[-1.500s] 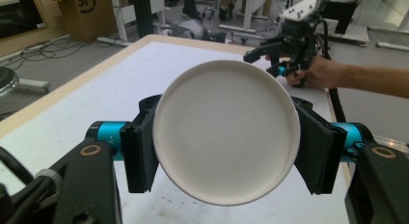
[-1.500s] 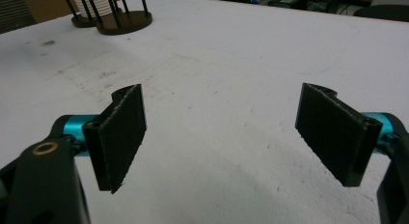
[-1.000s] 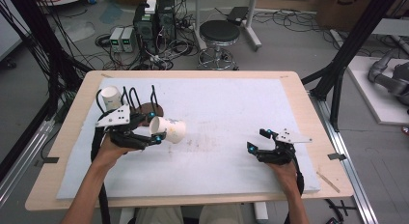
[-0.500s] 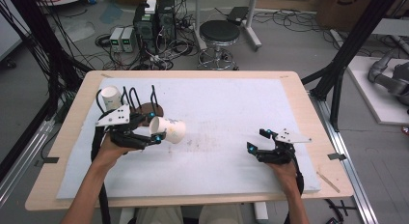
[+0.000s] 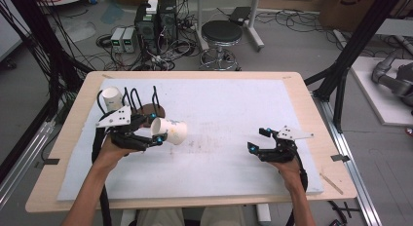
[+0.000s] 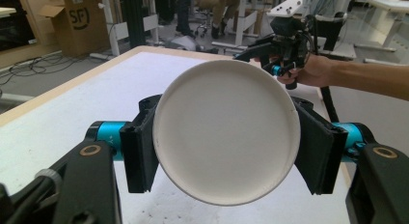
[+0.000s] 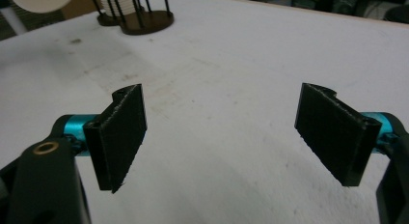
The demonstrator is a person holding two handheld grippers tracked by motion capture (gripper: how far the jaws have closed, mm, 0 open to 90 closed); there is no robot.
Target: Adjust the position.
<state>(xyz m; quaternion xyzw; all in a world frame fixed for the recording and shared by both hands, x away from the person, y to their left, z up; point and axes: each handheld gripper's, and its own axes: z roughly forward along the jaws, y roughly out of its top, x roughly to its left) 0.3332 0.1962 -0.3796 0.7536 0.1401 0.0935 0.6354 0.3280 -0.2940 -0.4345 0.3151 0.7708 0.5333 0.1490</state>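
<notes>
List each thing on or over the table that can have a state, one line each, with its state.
left gripper: shut on the paper cup, held above the table.
paper cup: lying sideways between the jaws, base facing the left gripper's camera.
right gripper: open, jaws wide apart, nothing between them.
cup stack: upright in the wire rack.
wire rack: standing on the mat, far left.
white mat: flat on the table, faintly smudged.
</notes>
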